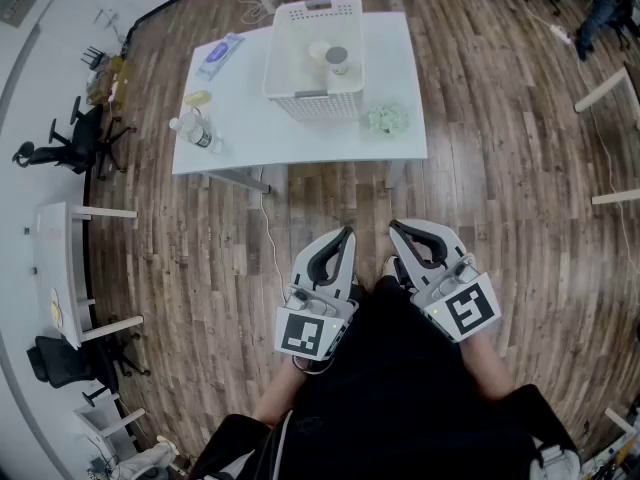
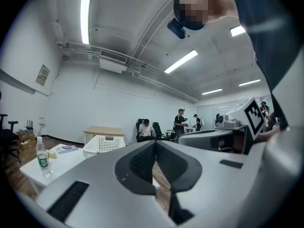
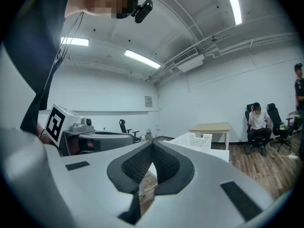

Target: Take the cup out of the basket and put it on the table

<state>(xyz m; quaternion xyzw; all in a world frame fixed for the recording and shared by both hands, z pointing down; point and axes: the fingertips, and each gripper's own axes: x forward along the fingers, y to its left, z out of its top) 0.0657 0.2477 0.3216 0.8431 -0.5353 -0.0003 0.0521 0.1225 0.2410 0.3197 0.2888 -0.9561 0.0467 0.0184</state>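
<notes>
A white rectangular tabletop (image 1: 250, 133) stands on a floor (image 1: 500, 168) of brown wooden planks. On it sits a white plastic basket (image 1: 315, 106), boxy, with lattice walls and a handle slot in each end. The cup (image 1: 338, 59) is inside the basket, a small round shape with a greyish top, next to a paler round thing (image 1: 319, 51); at this size I cannot be sure which of the two is really the cup. Outside the basket lie a clear plastic bottle (image 1: 195, 131) on its side, a flat bluish packet (image 1: 220, 55), a small yellow piece (image 1: 197, 98) and a pale green crumpled clump (image 1: 388, 119). Both tools are smooth light-grey plastic shells, each with a black-and-white marker cube at the back. The left tool (image 1: 347, 233) has its jaws closed tip to tip, its black dimpled pads (image 2: 141, 163) meeting at the front with nothing between them. The right tool (image 1: 393, 226) is closed the same way and empty. Both hover level over the floor, well short of the tabletop, touching nothing.
</notes>
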